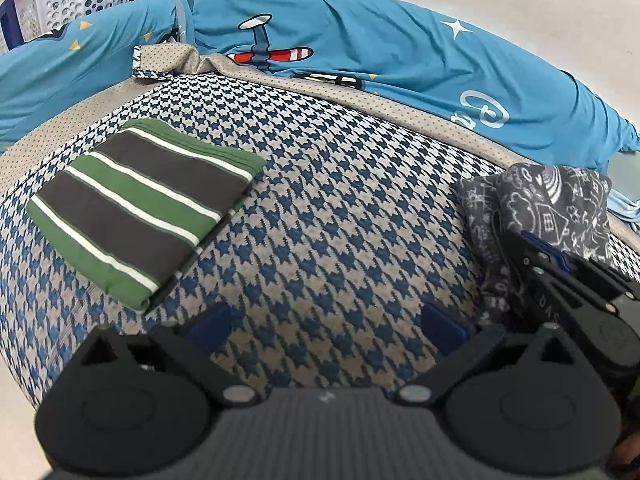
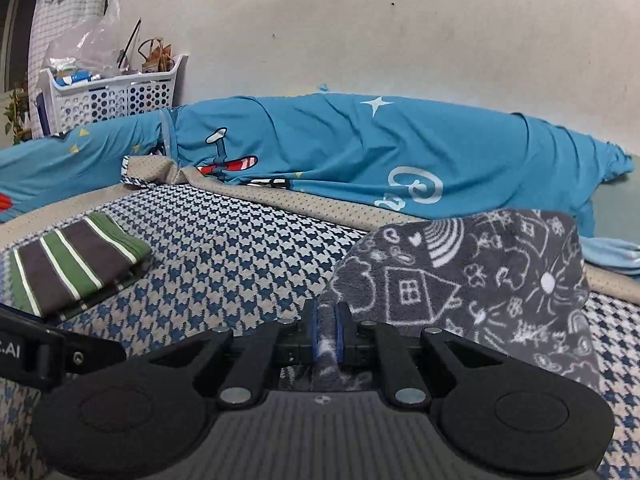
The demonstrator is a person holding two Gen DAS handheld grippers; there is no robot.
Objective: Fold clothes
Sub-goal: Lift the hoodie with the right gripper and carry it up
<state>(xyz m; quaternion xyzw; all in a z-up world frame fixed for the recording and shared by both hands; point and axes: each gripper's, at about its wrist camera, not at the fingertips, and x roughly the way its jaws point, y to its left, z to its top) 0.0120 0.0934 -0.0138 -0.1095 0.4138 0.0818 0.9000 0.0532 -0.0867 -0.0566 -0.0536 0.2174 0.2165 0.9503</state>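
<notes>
While the right claw (image 2: pixel 328 330) points across the bed (image 2: pixel 248 256), its two blue pads (image 2: pixel 313 330) are clamped on a fold of the grey fleece garment (image 2: pixel 480 276). The fabric strip runs between the pads and back toward the claw body. The rest of this garment, printed with white doodles of a house, hearts and suns, is bunched in a mound just ahead and to the right of the claw, resting on the houndstooth bed cover.

The left claw (image 1: pixel 324 326) is open. Its blue pads (image 1: pixel 210 326) stand wide apart above the bare houndstooth cover, with nothing between them. In the left wrist view, the right claw and the grey fleece garment (image 1: pixel 560 204) appear at the right edge.

A folded striped garment (image 1: pixel 144 208), in green, dark grey and white bands, lies flat on the bed to the left, well apart from the fleece garment.

Along the far side of the bed lies a blue cartoon-print quilt (image 2: pixel 360 152), bunched in a long roll against the wall (image 2: pixel 360 28). A white perforated basket (image 2: pixel 120 96) holding assorted items stands at the far left, beyond the quilt.
</notes>
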